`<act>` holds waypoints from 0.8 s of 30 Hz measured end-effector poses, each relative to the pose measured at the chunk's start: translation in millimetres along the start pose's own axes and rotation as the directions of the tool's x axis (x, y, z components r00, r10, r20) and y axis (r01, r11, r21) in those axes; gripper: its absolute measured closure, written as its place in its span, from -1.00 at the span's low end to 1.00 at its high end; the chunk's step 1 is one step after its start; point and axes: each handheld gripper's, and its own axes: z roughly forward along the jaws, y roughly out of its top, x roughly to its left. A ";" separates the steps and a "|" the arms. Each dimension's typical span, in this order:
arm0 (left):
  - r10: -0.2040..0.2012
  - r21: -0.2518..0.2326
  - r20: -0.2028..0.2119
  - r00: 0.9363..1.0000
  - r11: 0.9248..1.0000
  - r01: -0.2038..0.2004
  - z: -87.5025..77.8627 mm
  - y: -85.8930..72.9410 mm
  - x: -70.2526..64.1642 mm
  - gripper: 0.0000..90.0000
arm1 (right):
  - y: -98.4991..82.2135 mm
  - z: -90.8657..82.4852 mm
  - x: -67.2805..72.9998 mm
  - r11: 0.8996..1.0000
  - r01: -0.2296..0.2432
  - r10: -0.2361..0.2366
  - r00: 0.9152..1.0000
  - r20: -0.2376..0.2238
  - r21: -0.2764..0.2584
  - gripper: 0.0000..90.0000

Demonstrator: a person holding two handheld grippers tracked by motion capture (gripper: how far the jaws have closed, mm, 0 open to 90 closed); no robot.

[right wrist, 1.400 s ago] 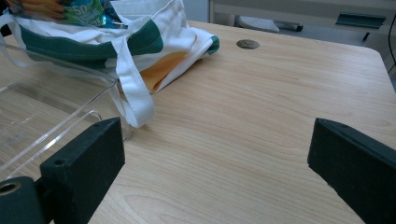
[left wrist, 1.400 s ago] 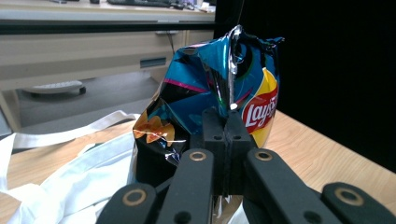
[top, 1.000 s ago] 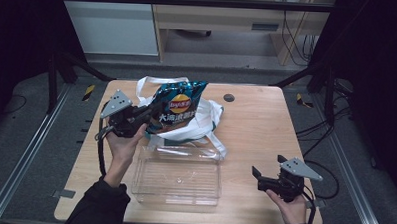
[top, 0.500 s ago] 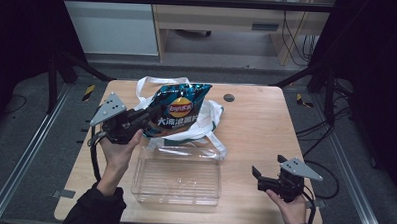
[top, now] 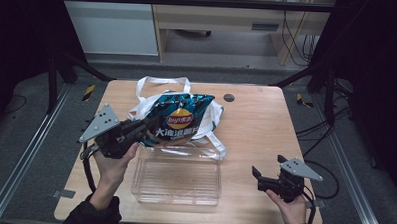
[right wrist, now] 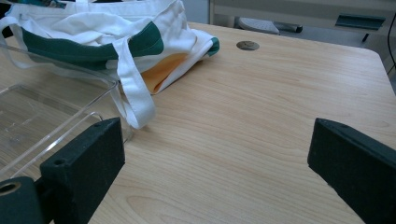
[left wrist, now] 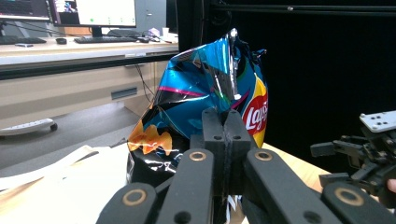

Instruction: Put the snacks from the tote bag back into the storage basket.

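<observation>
The left gripper (top: 145,126) has its fingers (left wrist: 215,135) pressed together on the edge of the chip bag (top: 178,119), pinching the foil. The bag hangs above the white tote (top: 214,117), just behind the clear bin (top: 176,177) on the desk (top: 266,119). The tote lies flat, touching the bin's far rim, one strap trailing past the bin's right corner. The right gripper (top: 265,180) sits to the right of the bin, near the desk's front edge, fingers (right wrist: 84,161) spread wide with nothing between them.
</observation>
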 end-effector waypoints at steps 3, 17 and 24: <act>-0.002 0.002 0.005 1.000 1.000 0.002 -4.0 -3.9 -2.8 1.00 | 0.0 -0.1 0.1 1.000 0.002 -0.002 1.000 0.001 0.001 -0.91; -0.008 0.035 0.030 1.000 0.999 0.007 -10.9 -25.5 -11.9 1.00 | -0.1 -0.1 0.3 1.000 0.003 -0.003 1.000 0.000 0.002 -0.91; 0.039 0.039 0.028 0.999 0.998 -0.040 -13.5 -35.6 -14.2 1.00 | 0.0 -0.6 0.5 1.000 0.004 -0.004 1.000 0.000 -0.001 -0.91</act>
